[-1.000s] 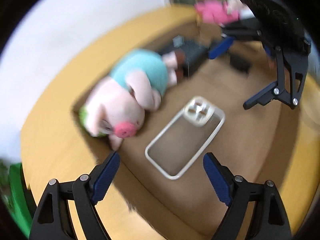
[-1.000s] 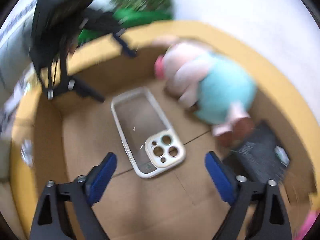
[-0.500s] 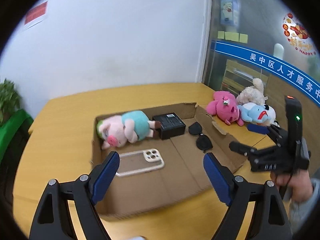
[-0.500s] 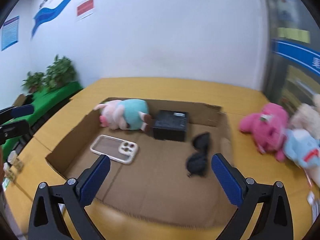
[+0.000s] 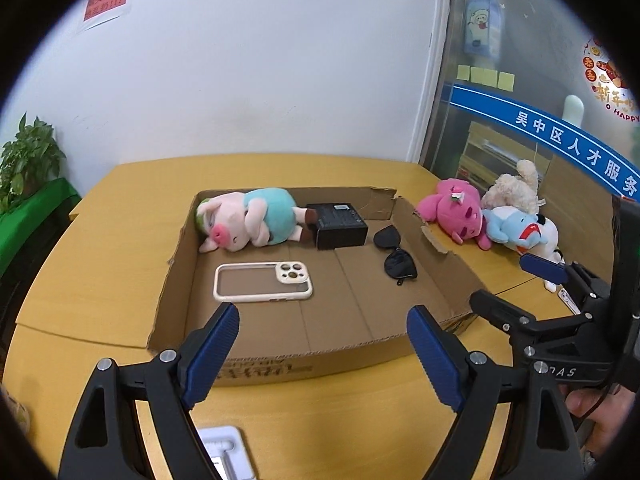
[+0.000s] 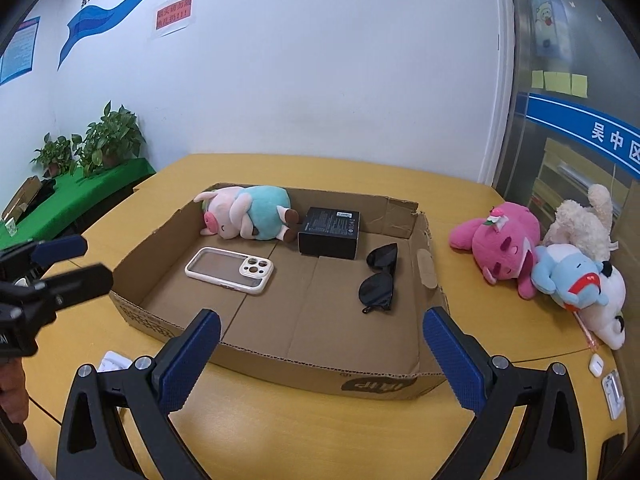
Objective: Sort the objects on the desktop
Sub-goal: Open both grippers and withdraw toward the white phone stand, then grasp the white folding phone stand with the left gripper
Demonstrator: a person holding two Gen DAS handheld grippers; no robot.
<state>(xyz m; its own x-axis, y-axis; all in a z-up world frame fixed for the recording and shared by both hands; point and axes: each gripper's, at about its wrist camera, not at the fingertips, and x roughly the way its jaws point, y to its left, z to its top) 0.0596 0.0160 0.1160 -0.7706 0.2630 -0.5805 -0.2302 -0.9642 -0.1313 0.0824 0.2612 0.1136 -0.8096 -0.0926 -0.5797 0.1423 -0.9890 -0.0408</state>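
Observation:
A shallow cardboard box (image 5: 448, 264) (image 6: 280, 364) lies on the yellow table. Inside it lie a pig plush in a teal shirt (image 5: 248, 220) (image 6: 246, 218), a black box (image 5: 340, 226) (image 6: 330, 232), a clear phone case (image 5: 262, 282) (image 6: 230, 270) and black sunglasses (image 5: 396, 256) (image 6: 380, 278). My left gripper (image 5: 323, 344) is open and empty, in front of the box's near wall. My right gripper (image 6: 318, 354) is open and empty, above the near wall. Each gripper shows in the other's view, the right one (image 5: 516, 292) and the left one (image 6: 72, 262).
A pink plush (image 5: 456, 214) (image 6: 500, 248), a blue plush (image 5: 516, 230) (image 6: 572, 276) and a cream plush (image 5: 516, 188) (image 6: 584, 220) lie right of the box. Small white items (image 6: 598, 362) lie at the table's right edge, another white one (image 5: 222, 452) under my left gripper. Potted plants (image 6: 100, 144) stand at left.
Both grippers have pulled back and up from close inside the box to in front of its near wall; the whole box and table now show. Both stay open and empty.

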